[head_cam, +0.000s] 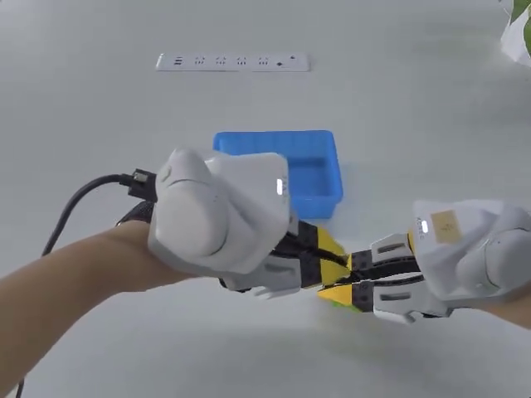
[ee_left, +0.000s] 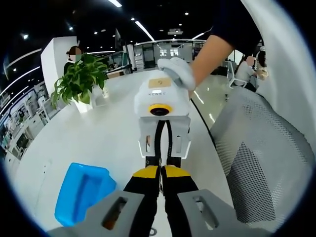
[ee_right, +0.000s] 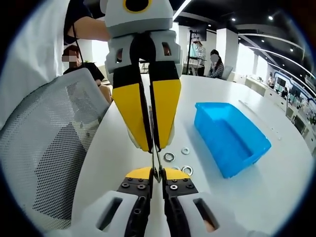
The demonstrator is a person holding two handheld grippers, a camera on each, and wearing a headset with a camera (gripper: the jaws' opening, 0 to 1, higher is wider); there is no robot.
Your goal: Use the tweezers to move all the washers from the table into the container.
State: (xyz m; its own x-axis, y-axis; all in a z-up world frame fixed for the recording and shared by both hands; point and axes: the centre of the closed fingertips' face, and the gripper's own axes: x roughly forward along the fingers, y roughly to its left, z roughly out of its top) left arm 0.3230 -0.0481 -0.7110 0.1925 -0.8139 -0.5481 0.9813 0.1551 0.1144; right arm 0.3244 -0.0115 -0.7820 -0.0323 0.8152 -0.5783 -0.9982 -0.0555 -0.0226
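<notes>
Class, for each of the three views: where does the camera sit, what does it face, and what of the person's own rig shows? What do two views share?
Head view: on the headset, looking down at the table; a forearm, left gripper and right gripper show.
Left gripper view: rides the left gripper, facing the right gripper; own jaws below.
Right gripper view: rides the right gripper, facing the left gripper and washers; own jaws shut on tweezers.
Shared: the blue container.
</notes>
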